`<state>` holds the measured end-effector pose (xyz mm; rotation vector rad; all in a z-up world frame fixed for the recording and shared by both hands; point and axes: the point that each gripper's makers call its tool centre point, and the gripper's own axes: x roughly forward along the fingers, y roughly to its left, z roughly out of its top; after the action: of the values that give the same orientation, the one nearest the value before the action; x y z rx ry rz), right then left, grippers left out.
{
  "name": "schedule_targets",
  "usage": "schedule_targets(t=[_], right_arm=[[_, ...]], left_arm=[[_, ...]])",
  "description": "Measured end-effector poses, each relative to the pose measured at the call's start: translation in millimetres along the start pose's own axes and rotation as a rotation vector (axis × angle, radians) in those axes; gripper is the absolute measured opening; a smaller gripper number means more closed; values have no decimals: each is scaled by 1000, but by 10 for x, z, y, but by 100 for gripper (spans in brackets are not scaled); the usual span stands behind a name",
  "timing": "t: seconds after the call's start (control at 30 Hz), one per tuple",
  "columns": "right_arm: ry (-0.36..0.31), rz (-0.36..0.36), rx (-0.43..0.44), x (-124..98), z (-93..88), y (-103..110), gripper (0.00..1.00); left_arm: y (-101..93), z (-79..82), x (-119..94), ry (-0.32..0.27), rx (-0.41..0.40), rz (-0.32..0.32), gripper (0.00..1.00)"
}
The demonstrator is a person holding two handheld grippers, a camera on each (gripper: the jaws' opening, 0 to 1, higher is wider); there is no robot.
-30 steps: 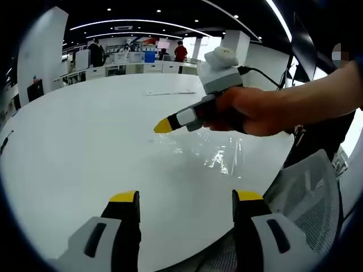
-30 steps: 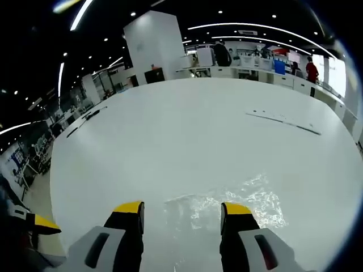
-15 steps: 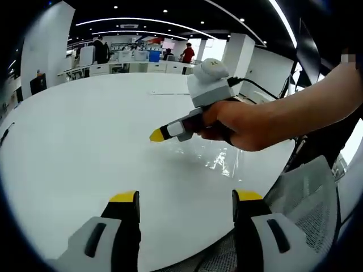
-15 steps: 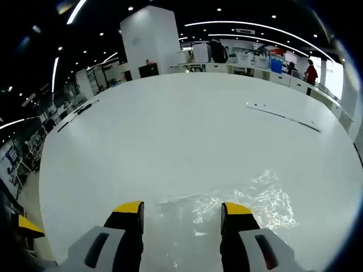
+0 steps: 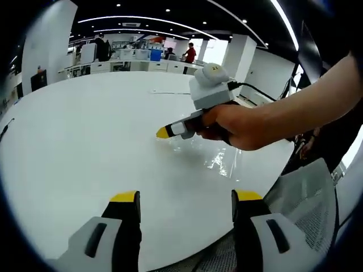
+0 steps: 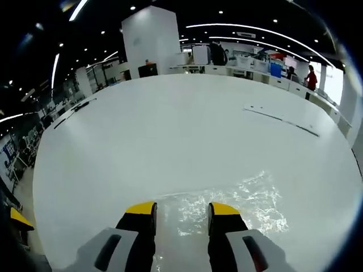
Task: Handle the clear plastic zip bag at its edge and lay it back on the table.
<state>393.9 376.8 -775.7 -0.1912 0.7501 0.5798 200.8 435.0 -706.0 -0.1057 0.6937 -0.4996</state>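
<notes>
The clear plastic zip bag [image 6: 238, 205] lies flat and glinting on the white round table [image 6: 170, 130]. Its near edge runs between the yellow-tipped jaws of my right gripper [image 6: 182, 208], which stand partly closed with a gap still between them. In the left gripper view the bag [image 5: 222, 161] lies under a person's hand [image 5: 238, 122] holding the right gripper [image 5: 164, 132], whose tip hovers low at the bag's left edge. My left gripper [image 5: 185, 196] stands open near the table's front edge, nothing between its jaws. Its yellow tip [image 6: 17, 218] shows at the lower left of the right gripper view.
A thin strip [image 6: 281, 118] lies on the far side of the table. Dark small items [image 6: 74, 106] sit near the left rim. A grey mesh chair [image 5: 309, 198] stands just off the table edge. Desks and people fill the far background.
The right gripper's jaws have drawn closer together over the bag's near edge. The left gripper stays open and still.
</notes>
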Motion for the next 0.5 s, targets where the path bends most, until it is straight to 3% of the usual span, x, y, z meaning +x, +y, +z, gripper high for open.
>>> schedule_targets(t=[0.13, 0.37, 0.5], right_arm=[[-1, -6, -60, -14, -36, 14, 31], [-32, -8, -51, 8, -11, 14, 30], [-42, -2, -61, 4, -3, 29, 23]], left_arm=[[-18, 2, 1, 3, 0, -2, 64], [4, -8, 5, 3, -4, -2, 64], [5, -2, 4, 2, -9, -1, 63]])
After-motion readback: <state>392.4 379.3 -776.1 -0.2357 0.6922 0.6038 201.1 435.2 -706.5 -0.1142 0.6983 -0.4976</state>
